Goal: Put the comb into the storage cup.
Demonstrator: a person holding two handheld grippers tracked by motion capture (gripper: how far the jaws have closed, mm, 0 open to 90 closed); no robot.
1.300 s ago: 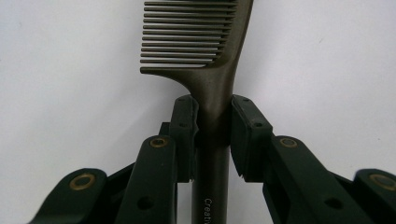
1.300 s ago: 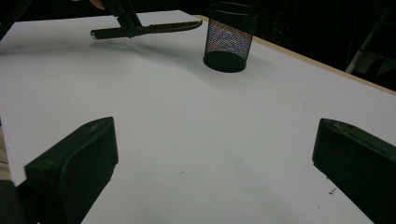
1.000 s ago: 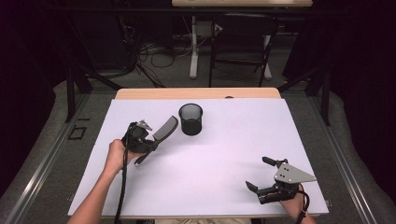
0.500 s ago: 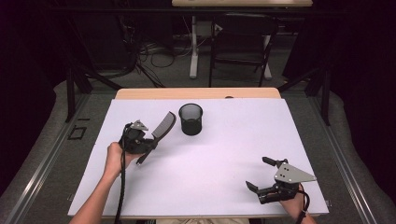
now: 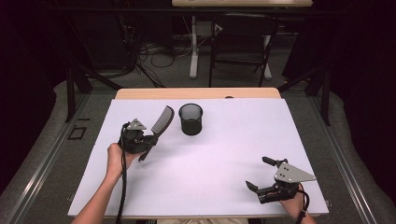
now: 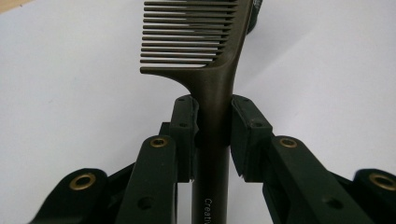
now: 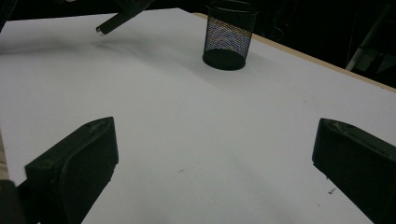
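Note:
A dark brown comb (image 5: 163, 119) is held by its handle in my left gripper (image 5: 150, 139), left of the table's middle and lifted off the white sheet. Its teeth end points away, toward the black mesh cup (image 5: 191, 119), which stands upright just to its right. In the left gripper view the pads (image 6: 184, 122) press on both sides of the comb (image 6: 212, 79) handle. My right gripper (image 5: 256, 172) rests near the front right corner, open, with nothing between its jaws. The right gripper view looks across bare sheet to the mesh cup (image 7: 229, 39) and the comb's handle end (image 7: 112, 23).
A white sheet (image 5: 224, 154) covers the table, and a strip of wood (image 5: 196, 93) shows along the far edge. Beyond the table stand desk legs, a chair and cables on the floor. A black cable (image 5: 123, 186) trails from the left gripper along the forearm.
The left gripper and the comb have crept slightly farther from the person, comb tip a bit higher in the high view. The right gripper has not moved.

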